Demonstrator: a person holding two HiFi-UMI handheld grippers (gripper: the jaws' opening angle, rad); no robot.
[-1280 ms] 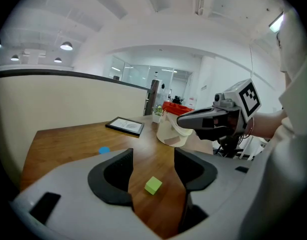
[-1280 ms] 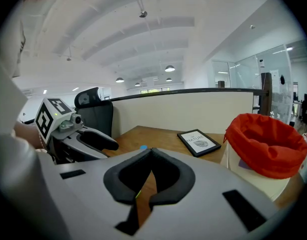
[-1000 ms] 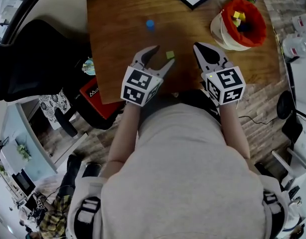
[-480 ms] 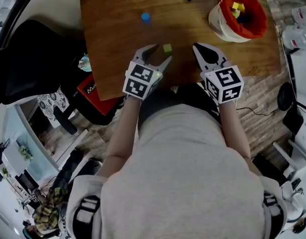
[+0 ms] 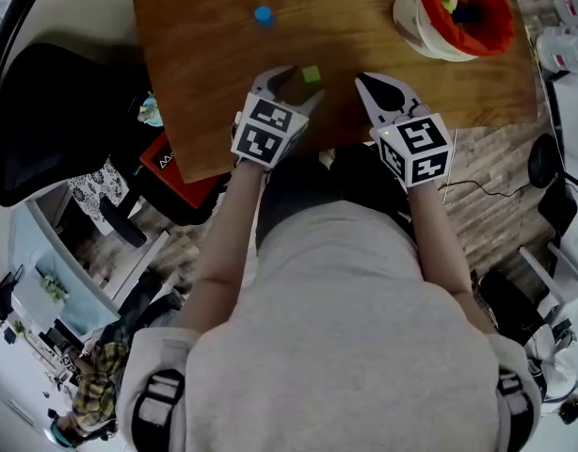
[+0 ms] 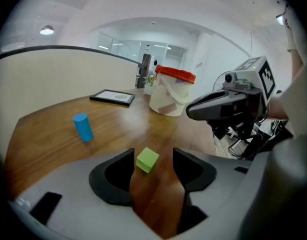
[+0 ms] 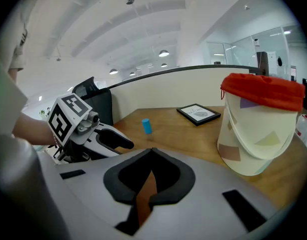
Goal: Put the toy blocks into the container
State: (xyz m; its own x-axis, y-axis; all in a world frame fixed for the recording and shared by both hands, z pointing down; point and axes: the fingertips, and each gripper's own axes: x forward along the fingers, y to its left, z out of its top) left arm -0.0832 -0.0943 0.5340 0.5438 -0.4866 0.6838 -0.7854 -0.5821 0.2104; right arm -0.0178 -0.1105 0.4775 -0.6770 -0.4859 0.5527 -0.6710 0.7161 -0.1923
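Observation:
A green cube [image 5: 312,74] lies on the wooden table [image 5: 204,64]. In the left gripper view this cube [image 6: 147,159] sits between the tips of my left gripper [image 6: 153,154], nearer the left jaw. Those jaws have just been opening and do not press it. In the head view the left gripper [image 5: 294,85] reaches the cube from the near side. A blue cylinder [image 5: 264,15] stands farther back on the left. My right gripper [image 5: 376,90] is shut and empty, just right of the left one. The white container with a red liner [image 5: 456,12] holds several blocks.
A framed picture [image 6: 113,97] lies at the table's far side, near the container [image 6: 171,91]. A black chair [image 5: 54,111] and a red object [image 5: 171,168] sit off the table's left edge. The near table edge runs just under both grippers.
Both grippers have sunk toward the table. The left one has closed in on the green cube, which now sits between its jaw tips. The right gripper stays shut.

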